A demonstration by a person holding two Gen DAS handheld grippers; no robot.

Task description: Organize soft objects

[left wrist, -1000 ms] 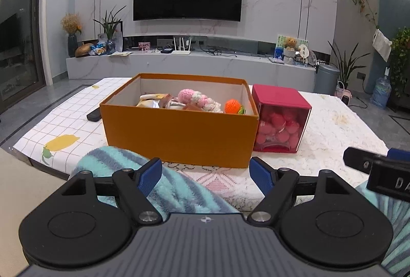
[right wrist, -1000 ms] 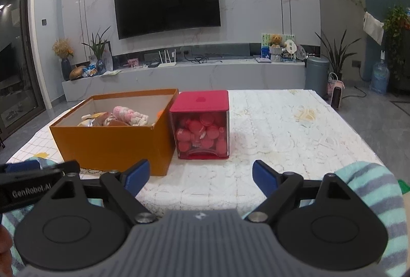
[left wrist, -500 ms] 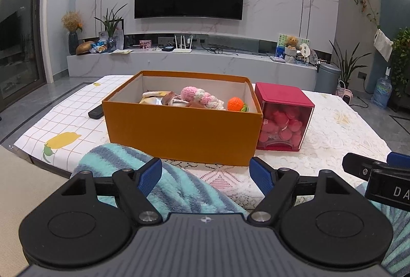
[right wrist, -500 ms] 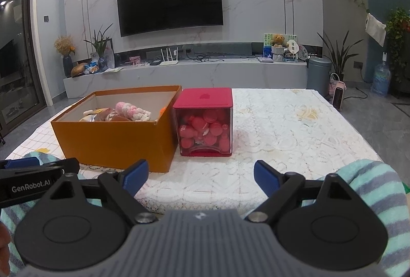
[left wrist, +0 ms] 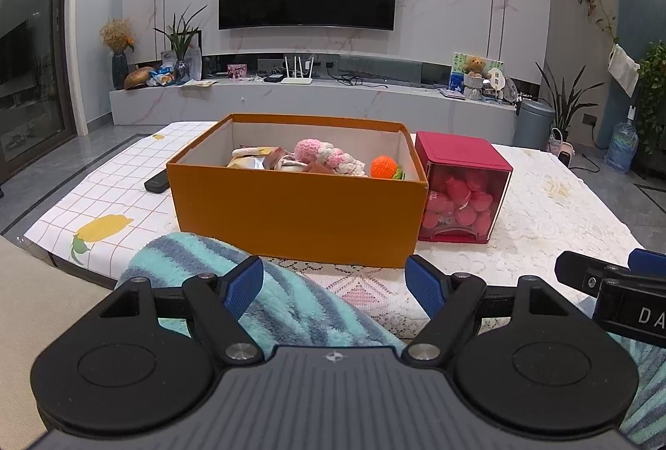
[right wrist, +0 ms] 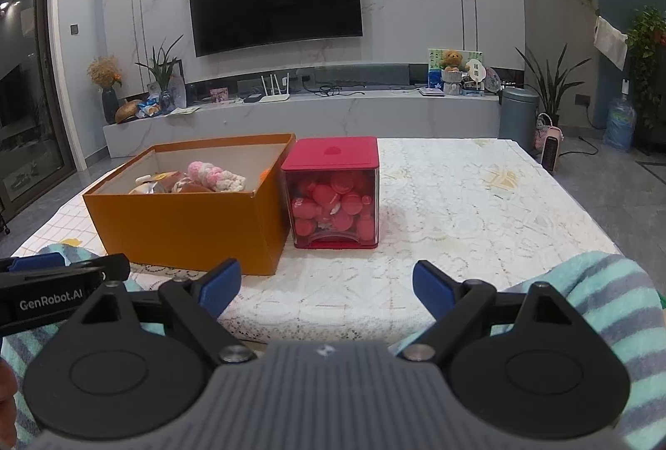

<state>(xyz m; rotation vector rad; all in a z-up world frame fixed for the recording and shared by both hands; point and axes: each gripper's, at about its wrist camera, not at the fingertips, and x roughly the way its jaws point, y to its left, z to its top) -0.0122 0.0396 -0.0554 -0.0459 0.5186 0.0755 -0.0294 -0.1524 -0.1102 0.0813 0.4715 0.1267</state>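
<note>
An open orange box stands on the cloth-covered table and holds soft toys: a pink and white knitted one, an orange ball, and brown and cream pieces. Right beside it sits a red-lidded clear cube full of pink round things. My left gripper is open in front of the box with nothing between its blue pads. My right gripper is open too, empty, nearer the cube.
Striped teal fleece-clad legs lie under both grippers at the table's near edge. A dark remote lies left of the box. The lace tablecloth spreads to the right. A TV wall and low console stand behind.
Both views have shifted slightly, so the box and cube sit a little higher and farther in frame. Both grippers stay open and empty; nothing on the table moved.
</note>
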